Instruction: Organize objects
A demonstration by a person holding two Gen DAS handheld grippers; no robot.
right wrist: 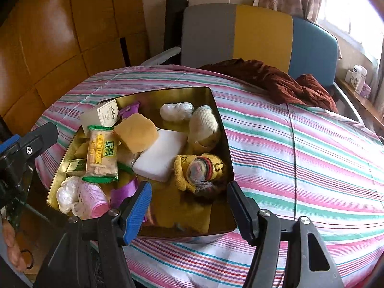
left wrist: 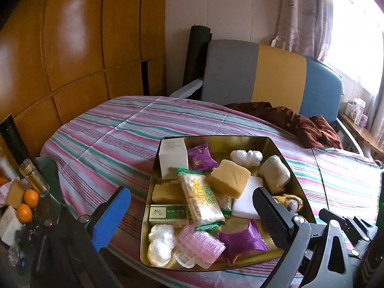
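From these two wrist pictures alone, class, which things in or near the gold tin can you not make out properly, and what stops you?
- Green box, left wrist view: partly covered by the cracker packet; print too small.
- Yellow knit item, right wrist view: bunched up; what it is stays unclear.
- Gold tin near corners: hidden by the right gripper fingers.
- Oranges, left wrist view: blurred at the edge.

Glossy orange-brown wooden wall panels [left wrist: 72, 48] at left. Pale wall [left wrist: 216, 4] behind. Chair back [right wrist: 259, 36] in grey, yellow and blue bands beyond the desk [right wrist: 300, 148], covered by a striped cloth. Curtain [left wrist: 302, 12] beside bright, overexposed window [left wrist: 360, 31] at right. Wooden ledge [left wrist: 360, 132] below.
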